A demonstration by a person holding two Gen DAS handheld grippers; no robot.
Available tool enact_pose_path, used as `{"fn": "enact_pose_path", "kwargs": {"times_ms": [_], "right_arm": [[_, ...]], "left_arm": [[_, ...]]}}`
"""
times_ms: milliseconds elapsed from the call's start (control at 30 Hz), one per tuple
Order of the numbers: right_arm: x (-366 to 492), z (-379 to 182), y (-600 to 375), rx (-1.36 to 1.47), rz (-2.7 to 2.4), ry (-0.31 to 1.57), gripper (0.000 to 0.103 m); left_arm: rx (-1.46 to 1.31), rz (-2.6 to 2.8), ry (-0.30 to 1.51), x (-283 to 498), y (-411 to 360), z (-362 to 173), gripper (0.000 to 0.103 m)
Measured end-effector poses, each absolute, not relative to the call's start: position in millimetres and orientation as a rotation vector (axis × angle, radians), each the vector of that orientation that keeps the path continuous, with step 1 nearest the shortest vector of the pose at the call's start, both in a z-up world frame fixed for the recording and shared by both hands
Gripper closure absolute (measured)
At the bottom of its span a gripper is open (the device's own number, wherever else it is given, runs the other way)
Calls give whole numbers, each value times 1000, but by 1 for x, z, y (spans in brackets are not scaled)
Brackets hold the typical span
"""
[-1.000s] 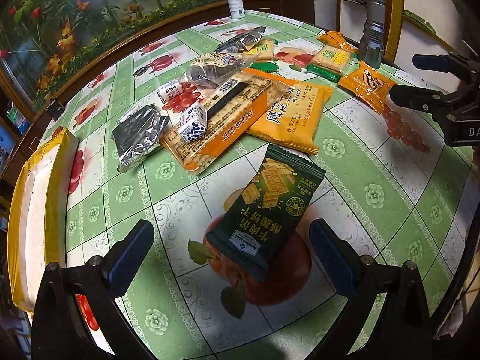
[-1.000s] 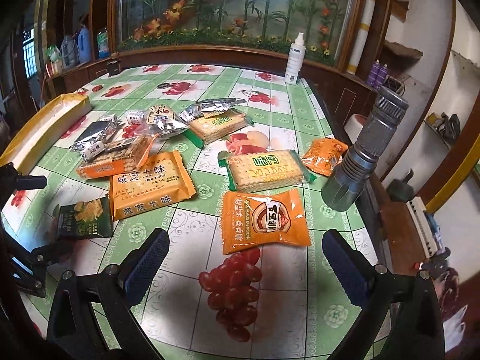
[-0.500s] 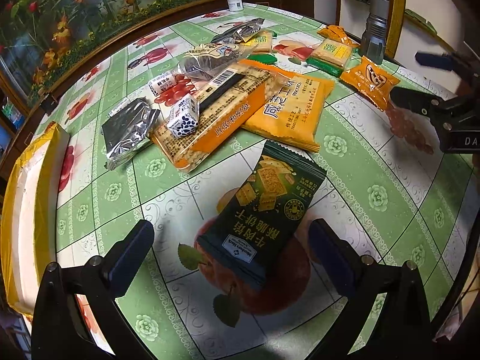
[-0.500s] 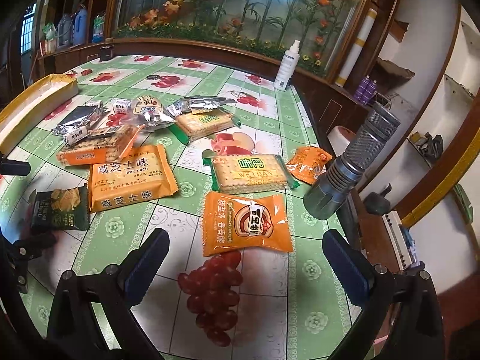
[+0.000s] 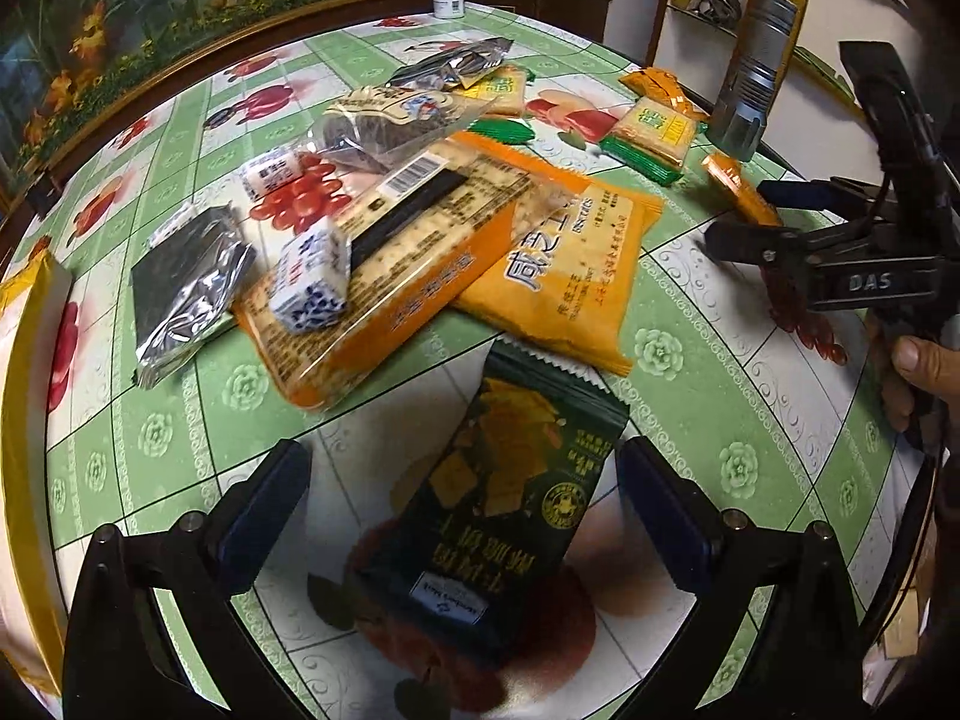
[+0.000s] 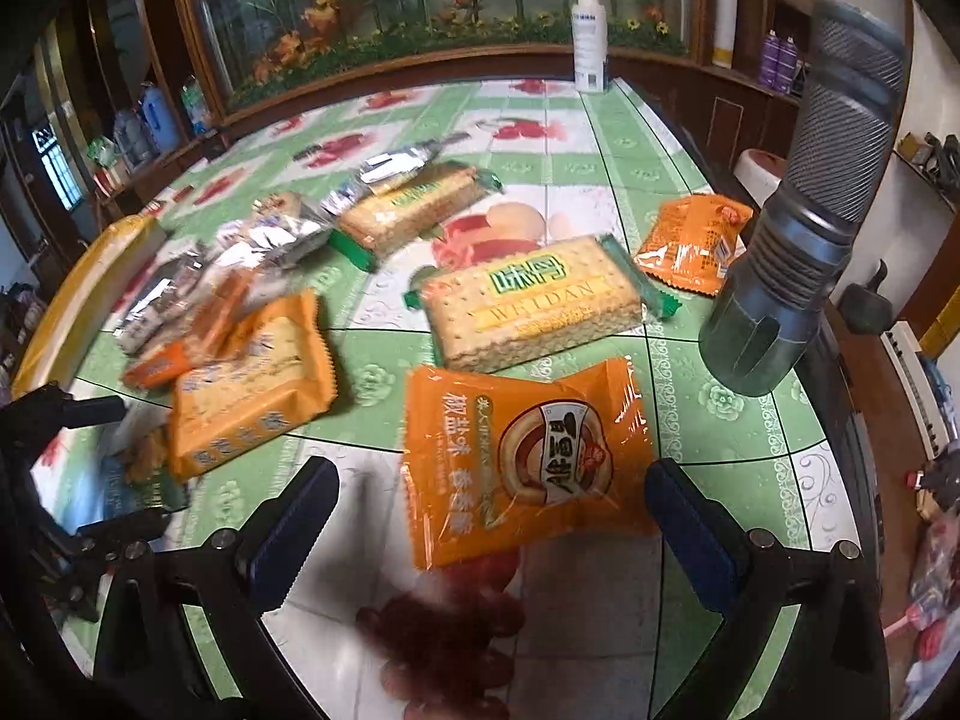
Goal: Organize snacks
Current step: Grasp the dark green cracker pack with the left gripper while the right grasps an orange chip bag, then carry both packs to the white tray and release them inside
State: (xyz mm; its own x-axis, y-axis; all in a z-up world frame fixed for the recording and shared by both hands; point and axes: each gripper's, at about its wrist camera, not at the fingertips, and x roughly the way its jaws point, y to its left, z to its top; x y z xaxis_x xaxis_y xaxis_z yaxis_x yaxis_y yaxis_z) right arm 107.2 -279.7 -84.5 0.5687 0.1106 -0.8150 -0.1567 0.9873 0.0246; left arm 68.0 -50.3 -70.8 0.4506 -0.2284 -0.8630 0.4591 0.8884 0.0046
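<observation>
Dark green packet [image 5: 504, 516] between spread left jaws; orange packet [image 6: 528, 462] between right.

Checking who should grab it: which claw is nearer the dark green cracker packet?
Left. The left claw is open with the dark green cracker packet lying between its fingers. The right claw is open over the orange snack bag, off to the packet's right.

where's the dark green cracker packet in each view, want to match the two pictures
Left wrist: dark green cracker packet lies bottom centre, between the open left tongs.
Right wrist: only a blurred sliver at the far left edge, beside the left tongs.
Shared landmark: the big orange cracker bag, just beyond the packet in both.
</observation>
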Motion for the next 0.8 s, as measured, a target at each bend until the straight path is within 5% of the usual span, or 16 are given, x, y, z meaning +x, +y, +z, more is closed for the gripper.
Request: {"fn": "enact_pose_path", "kwargs": {"times_ms": [67,100,167,233,333,533,800], "right_arm": [[109,-86,-278,-81,145,954,0],[109,-86,-278,-83,143,952,2],[109,-85,-279,-100,133,943,10],[108,-81,-281,-99,142,930,32],[103,-75,-286,-55,172,916,51],[81,-59,-288,-5,204,869,75],[56,-26,-270,111,370,810,88]], "left_arm": [[250,-439,998,67,-52,-68,16],[247,-443,981,66,-52,-65,37],[253,-447,974,64,-53,-62,60],[258,-453,972,63,-53,-62,61],[245,-457,973,59,-49,-62,61],[162,-466,985,48,-30,-60,61],[32,-452,983,33,11,-53,61]]}}
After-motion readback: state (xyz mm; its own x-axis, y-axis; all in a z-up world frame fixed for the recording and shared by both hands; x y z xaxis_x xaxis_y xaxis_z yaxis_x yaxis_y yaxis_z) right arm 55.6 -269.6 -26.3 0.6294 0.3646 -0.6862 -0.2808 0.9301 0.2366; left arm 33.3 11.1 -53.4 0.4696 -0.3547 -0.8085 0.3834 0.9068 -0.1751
